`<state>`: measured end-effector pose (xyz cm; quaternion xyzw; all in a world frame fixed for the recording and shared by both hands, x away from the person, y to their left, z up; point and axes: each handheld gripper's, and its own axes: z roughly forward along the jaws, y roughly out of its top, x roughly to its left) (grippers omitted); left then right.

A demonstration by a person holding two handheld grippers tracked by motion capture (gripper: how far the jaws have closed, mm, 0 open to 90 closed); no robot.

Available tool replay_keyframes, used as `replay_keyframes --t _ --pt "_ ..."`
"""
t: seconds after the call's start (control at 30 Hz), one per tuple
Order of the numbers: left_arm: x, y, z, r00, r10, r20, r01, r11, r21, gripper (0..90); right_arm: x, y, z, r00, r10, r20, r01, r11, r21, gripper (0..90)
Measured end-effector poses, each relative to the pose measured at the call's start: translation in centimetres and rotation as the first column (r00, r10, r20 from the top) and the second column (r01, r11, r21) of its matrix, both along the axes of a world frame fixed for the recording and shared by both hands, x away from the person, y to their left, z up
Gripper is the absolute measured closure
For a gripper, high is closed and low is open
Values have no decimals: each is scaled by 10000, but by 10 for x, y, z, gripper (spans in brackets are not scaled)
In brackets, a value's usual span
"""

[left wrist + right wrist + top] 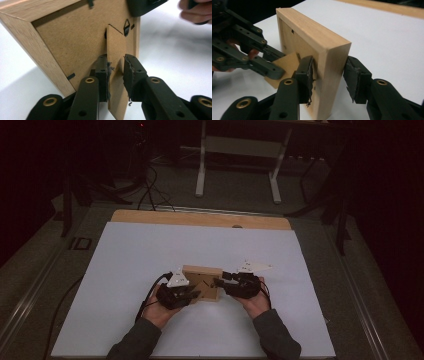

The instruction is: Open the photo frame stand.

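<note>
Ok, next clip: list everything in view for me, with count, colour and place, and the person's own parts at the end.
Picture frame: one, light wood, standing near the table's middle between the two grippers, back side toward the person.
Stand flap: one, brown cardboard, swung out from the frame's back.
Hanger hook: one, dark metal, on the back panel.
Table: one, white top with a wooden strip along the far edge.
Trestle stand: one, pale, on the floor beyond the table.
Floor cables: several, black, beyond the far left corner.
Left gripper: one, black, jaws either side of the flap.
Right gripper: one, black, jaws straddling the frame's edge.
Hands: two, in grey sleeves, at the near edge.
</note>
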<state>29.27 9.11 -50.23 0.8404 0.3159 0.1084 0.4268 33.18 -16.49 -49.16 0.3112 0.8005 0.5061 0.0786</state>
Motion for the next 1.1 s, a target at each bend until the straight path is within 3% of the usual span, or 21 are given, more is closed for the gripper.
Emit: replay_keyframes --t 0.13,0.33,0.43,0.57,0.77,0.93,1.1 --pt "5 -3 -1 9998 187 115 -189 9998 113 773 -1 0 4 9993 -170 345 177 9997 -194 597" --pt "10 -11 -2 9987 286 421 -308 9982 522 793 -3 -5 5 9979 -456 463 460 9989 -81 619" --pt "12 -13 -3 9987 204 470 -228 9984 511 798 -4 -10 7 9968 -619 500 620 9981 -4 672" --pt "12 -17 -6 9981 22 616 -73 9966 816 812 -5 -13 9 9975 -515 488 512 9987 73 667" --pt "10 -16 -7 9980 -8 629 -38 9973 730 816 -5 -13 7 9979 -437 486 431 9990 121 658" --pt "8 -15 -9 9980 -35 638 -5 9980 638 820 -4 -13 7 9987 -220 463 219 9998 19 597" --pt "6 -15 -9 9979 -45 643 6 9982 595 820 2 -11 6 9994 -100 327 97 9999 109 461"
